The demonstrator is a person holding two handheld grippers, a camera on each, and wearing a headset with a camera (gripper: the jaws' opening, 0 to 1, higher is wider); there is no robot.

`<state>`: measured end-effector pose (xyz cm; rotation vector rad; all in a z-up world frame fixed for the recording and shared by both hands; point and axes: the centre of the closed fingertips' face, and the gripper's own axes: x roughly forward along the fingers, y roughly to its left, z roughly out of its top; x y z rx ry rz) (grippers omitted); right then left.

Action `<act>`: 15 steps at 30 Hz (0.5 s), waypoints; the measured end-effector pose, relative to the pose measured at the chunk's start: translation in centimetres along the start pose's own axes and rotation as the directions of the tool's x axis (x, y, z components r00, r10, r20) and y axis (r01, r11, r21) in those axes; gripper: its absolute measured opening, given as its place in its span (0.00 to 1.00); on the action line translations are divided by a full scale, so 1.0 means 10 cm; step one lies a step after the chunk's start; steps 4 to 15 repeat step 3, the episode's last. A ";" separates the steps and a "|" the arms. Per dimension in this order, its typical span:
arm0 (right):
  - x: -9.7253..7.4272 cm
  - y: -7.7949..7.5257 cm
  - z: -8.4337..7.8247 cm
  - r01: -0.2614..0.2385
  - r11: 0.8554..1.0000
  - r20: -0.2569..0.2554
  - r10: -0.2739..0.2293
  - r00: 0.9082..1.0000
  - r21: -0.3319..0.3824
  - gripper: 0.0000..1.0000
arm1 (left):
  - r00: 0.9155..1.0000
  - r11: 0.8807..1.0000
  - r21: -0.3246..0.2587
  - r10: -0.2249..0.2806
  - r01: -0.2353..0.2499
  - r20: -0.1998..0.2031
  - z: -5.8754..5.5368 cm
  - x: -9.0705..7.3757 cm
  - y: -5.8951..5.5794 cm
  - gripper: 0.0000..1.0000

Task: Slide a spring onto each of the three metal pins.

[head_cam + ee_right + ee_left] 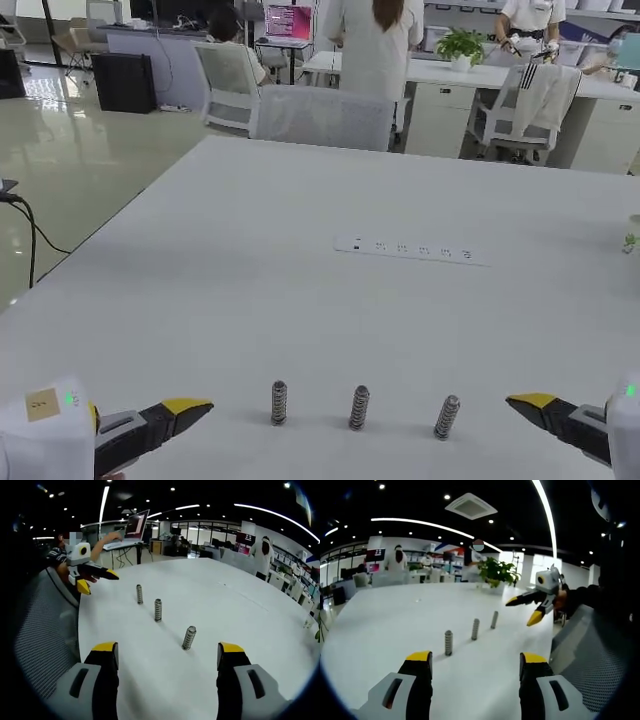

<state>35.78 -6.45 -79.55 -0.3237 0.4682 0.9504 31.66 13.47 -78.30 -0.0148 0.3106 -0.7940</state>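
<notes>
Three grey coil springs stand upright in a row near the table's front edge: a left spring [279, 402], a middle spring [359, 407] and a right spring [447, 417], each around a pin that it hides. My left gripper [190, 408] hovers to the left of the row, open and empty. My right gripper [530, 402] hovers to the right of it, also open and empty. In the left gripper view the open jaws [476, 657] face the springs [448, 642], with the right gripper [535, 605] beyond. In the right gripper view the open jaws [167, 647] face the springs [189, 637] and the left gripper [92, 575].
A white power strip [410, 250] lies flush in the white table [250, 280] beyond the springs. A grey chair [322, 118] stands at the far edge. People sit and stand at desks behind it. A potted plant [496, 572] stands past the table's end.
</notes>
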 end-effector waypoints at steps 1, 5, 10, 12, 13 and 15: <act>0.00 0.00 0.00 0.001 1.000 0.001 -0.001 1.000 0.000 0.81 | 1.000 1.000 0.001 0.000 0.000 0.000 -0.01 0.00 0.00 0.67; 0.00 0.00 0.00 0.001 1.000 0.001 -0.001 1.000 0.003 0.81 | 1.000 1.000 0.003 0.000 0.000 -0.006 -0.02 0.00 0.00 0.67; 0.00 0.00 0.00 0.001 1.000 0.001 -0.001 1.000 0.003 0.81 | 1.000 1.000 0.003 0.000 0.000 -0.006 -0.02 0.00 0.00 0.67; 0.00 0.00 0.00 0.001 1.000 0.001 -0.001 1.000 0.003 0.81 | 1.000 1.000 0.003 0.000 0.000 -0.006 -0.02 0.00 0.00 0.67; 0.00 0.00 0.00 0.001 1.000 0.001 -0.001 1.000 0.003 0.81 | 1.000 1.000 0.003 0.000 0.000 -0.006 -0.02 0.00 0.00 0.67; 0.00 0.00 0.00 0.001 1.000 0.001 -0.001 1.000 0.003 0.81 | 1.000 1.000 0.003 0.000 0.000 -0.006 -0.02 0.00 0.00 0.67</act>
